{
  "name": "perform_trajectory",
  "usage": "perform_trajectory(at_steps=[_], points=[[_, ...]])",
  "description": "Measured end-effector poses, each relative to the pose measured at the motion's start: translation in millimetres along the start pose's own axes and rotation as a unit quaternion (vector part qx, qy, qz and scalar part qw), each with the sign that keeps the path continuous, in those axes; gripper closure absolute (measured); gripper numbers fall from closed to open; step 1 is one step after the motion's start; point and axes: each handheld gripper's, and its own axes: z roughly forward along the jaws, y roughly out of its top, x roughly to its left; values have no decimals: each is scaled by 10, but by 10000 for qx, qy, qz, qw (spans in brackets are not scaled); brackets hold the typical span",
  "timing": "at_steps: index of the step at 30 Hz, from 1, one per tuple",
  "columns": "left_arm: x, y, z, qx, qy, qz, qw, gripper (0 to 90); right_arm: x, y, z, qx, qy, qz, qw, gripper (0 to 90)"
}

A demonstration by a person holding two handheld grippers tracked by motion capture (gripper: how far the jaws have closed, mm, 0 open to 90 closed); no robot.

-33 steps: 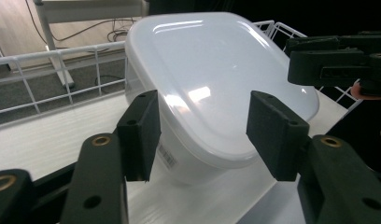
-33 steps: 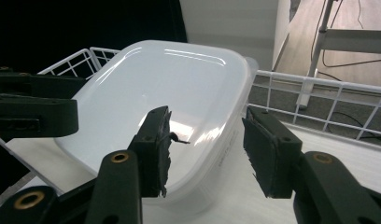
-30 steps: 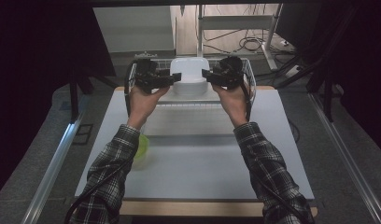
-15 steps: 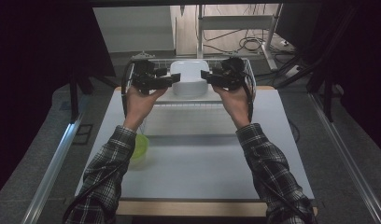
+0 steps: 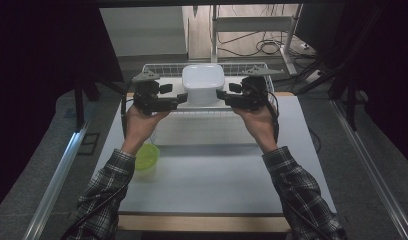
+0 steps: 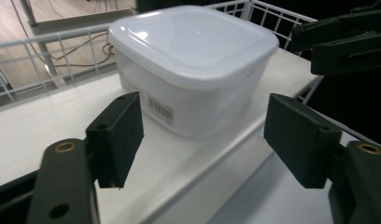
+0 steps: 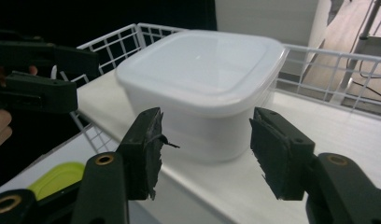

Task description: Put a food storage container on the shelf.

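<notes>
White tabletop [image 5: 217,175] carries a wire basket [image 5: 157,67] at its far edge, where a lidded white container [image 5: 202,84] sits (apparently just set down). Flanking it, left gripper [image 5: 179,99] and right gripper [image 5: 219,95] have just been opening, jaws empty.

green lidded cup [image 5: 147,157] on table [image 5: 217,175], near left edge

**Dim room, pale table**

A white table [image 5: 217,170] with a wooden front edge stands on grey floor [image 5: 367,150]. Metal rails [image 5: 57,175] run along both sides. Beyond it: a pale wall panel [image 5: 142,30], a wood floor strip with loose cables [image 5: 262,45], and dark curtains [image 5: 37,60] flanking.
</notes>
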Motion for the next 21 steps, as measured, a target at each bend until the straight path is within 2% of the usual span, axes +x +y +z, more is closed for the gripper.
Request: perform_trajectory(at_steps=[3,8,17,21], points=[[-60,-78,-41,46,-53,107,9999,230,33,-80,-60,17,108,-55,9999,389],[-182,-226,-96,159,-29,307,9994,148,91,-214,-153,57,292,-110,9995,330],[-353,-524,-189,273,-146,295,9991,64,178,-506,-295,165,435,-237,9986,218],[-409,-664,-232,206,-215,314,9991,44,200,-636,-351,200,488,-295,9982,174]])
